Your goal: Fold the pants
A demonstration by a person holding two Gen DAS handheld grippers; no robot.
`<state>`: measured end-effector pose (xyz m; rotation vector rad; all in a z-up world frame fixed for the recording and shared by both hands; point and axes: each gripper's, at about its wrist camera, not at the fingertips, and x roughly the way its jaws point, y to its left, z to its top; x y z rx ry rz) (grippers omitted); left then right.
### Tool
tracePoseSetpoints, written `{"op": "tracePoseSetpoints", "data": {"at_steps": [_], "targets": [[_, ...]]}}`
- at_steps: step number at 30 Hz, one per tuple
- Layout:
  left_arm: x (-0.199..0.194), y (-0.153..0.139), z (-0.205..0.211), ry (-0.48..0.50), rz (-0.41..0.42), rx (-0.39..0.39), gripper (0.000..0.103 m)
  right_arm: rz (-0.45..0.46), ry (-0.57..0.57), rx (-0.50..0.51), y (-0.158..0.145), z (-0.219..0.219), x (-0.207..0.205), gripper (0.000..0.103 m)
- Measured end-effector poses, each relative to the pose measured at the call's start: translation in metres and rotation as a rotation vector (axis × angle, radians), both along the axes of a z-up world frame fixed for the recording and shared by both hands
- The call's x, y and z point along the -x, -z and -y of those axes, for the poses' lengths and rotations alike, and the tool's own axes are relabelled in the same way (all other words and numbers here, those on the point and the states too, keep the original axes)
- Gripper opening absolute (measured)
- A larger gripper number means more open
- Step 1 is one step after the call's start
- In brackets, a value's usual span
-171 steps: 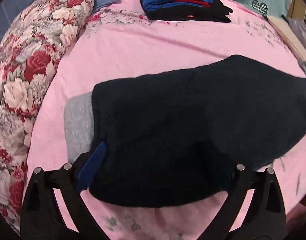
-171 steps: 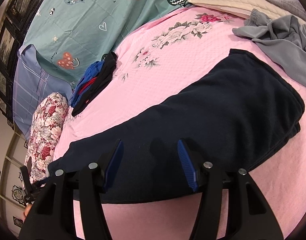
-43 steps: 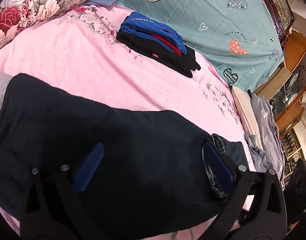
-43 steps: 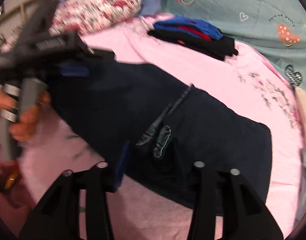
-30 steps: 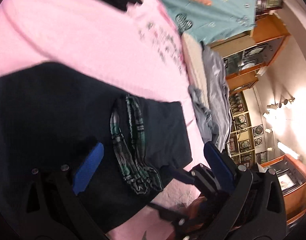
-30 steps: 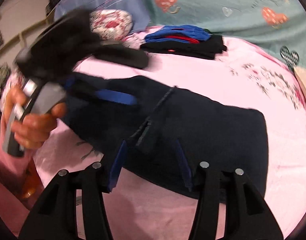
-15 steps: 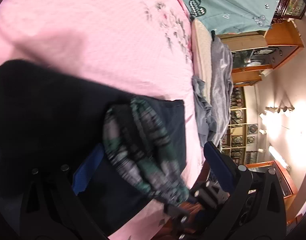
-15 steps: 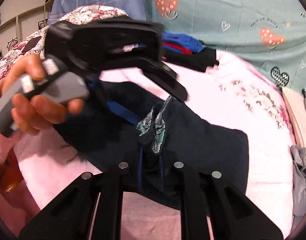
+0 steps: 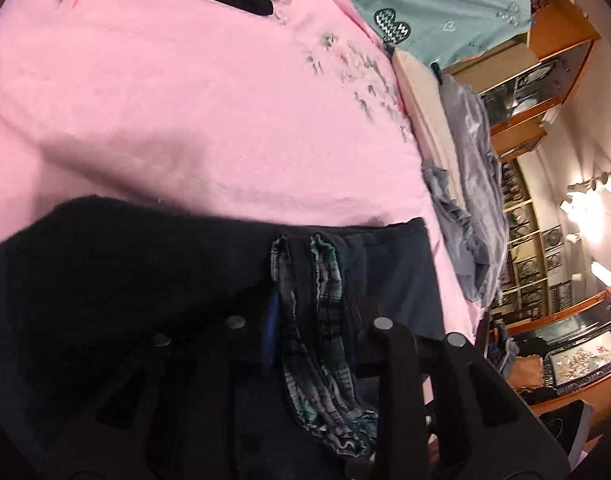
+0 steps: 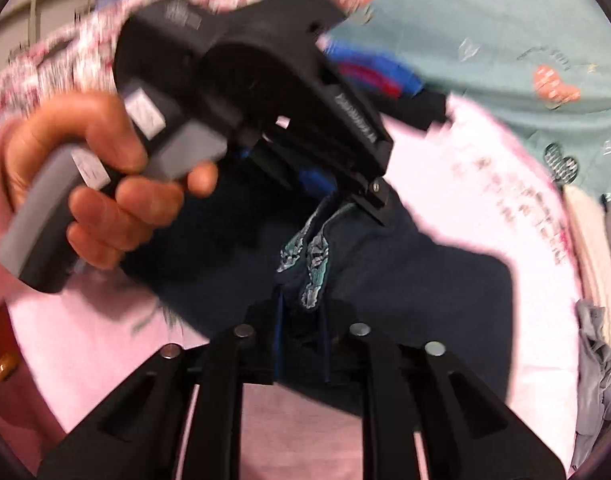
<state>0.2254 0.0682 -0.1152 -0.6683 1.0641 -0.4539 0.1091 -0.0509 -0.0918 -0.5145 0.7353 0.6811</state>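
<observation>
The dark navy pants [image 9: 105,280] lie on the pink bedspread [image 9: 185,100]. A pocket opening with a green plaid lining [image 9: 325,340] shows near the waist end. My left gripper [image 9: 309,320] is shut on the pants at this plaid-lined edge. In the right wrist view my right gripper [image 10: 301,316] is shut on the pants [image 10: 425,280] at the near part of the same plaid-lined edge [image 10: 313,256]. The left gripper's body, held in a hand [image 10: 105,184], is just above and left of it.
A folded stack of black, blue and red clothes [image 10: 377,76] lies at the far side of the bed. Grey garments [image 9: 465,200] and a cream pillow [image 9: 421,96] lie along the right. A floral pillow [image 10: 45,64] is far left. Wooden shelves [image 9: 545,80] stand beyond the bed.
Both grippers moved from the leg end to the waist end and closed on the plaid-lined edge. The right closed about half a second ago, the left just now.
</observation>
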Motion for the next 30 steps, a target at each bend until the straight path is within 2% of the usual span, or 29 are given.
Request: {"op": "tracePoseSetpoints", "data": {"at_steps": [1,3,5,8,9,10,12,13,15,17,18,20,22,23,24,25,26,28,30], "targets": [[0.0,-0.001,-0.001,-0.004,-0.001,0.003,0.028,0.013,-0.005,0.007,-0.001,-0.002,0.002,0.026],[0.003,-0.011,-0.001,-0.009,0.015,-0.05,0.032,-0.02,-0.033,-0.053,-0.01,0.005,0.002,0.041],[0.013,-0.033,-0.002,-0.028,0.093,-0.144,0.04,-0.107,-0.035,-0.165,-0.024,0.027,-0.008,0.042],[0.026,-0.065,-0.001,-0.053,0.188,-0.223,0.041,-0.191,0.068,-0.385,-0.044,0.075,-0.034,0.042],[0.029,-0.075,0.002,-0.059,0.218,-0.218,0.041,-0.222,0.141,-0.483,-0.049,0.098,-0.049,0.042],[0.033,-0.083,0.003,-0.057,0.247,-0.204,0.042,-0.241,0.204,-0.537,-0.05,0.115,-0.06,0.041],[0.037,-0.093,0.02,0.002,0.293,-0.161,0.051,-0.269,0.314,-0.602,-0.05,0.14,-0.085,0.026],[0.035,-0.091,0.033,0.055,0.294,-0.137,0.053,-0.302,0.358,-0.634,-0.044,0.152,-0.102,0.024],[0.027,-0.076,0.052,0.112,0.251,-0.147,0.056,-0.356,0.405,-0.666,-0.033,0.159,-0.118,0.021],[0.015,-0.047,0.059,0.098,0.164,-0.234,0.056,-0.403,0.481,-0.667,-0.015,0.165,-0.134,0.02],[0.01,-0.031,0.054,0.085,0.116,-0.248,0.048,-0.426,0.522,-0.641,-0.005,0.167,-0.143,0.013],[0.014,-0.021,0.037,0.07,0.118,-0.185,0.043,-0.5,0.561,-0.692,0.017,0.181,-0.148,0.0],[0.021,-0.031,0.027,0.037,0.094,-0.17,0.043,-0.54,0.569,-0.724,0.016,0.192,-0.142,0.0],[0.029,-0.042,0.023,0.016,0.099,-0.176,0.048,-0.529,0.565,-0.726,0.01,0.195,-0.136,0.006],[0.035,-0.049,0.025,0.013,0.121,-0.18,0.061,-0.494,0.545,-0.721,-0.001,0.196,-0.124,0.011],[0.044,-0.057,0.027,0.014,0.156,-0.192,0.066,-0.47,0.512,-0.719,-0.011,0.193,-0.112,0.011],[0.053,-0.063,0.031,0.025,0.185,-0.212,0.068,-0.447,0.457,-0.724,-0.022,0.191,-0.097,0.011],[0.063,-0.06,0.046,0.079,0.187,-0.229,0.068,-0.435,0.36,-0.713,-0.031,0.182,-0.073,0.012],[0.072,-0.039,0.058,0.126,0.146,-0.287,0.066,-0.453,0.355,-0.634,-0.021,0.174,-0.062,0.018]]}}
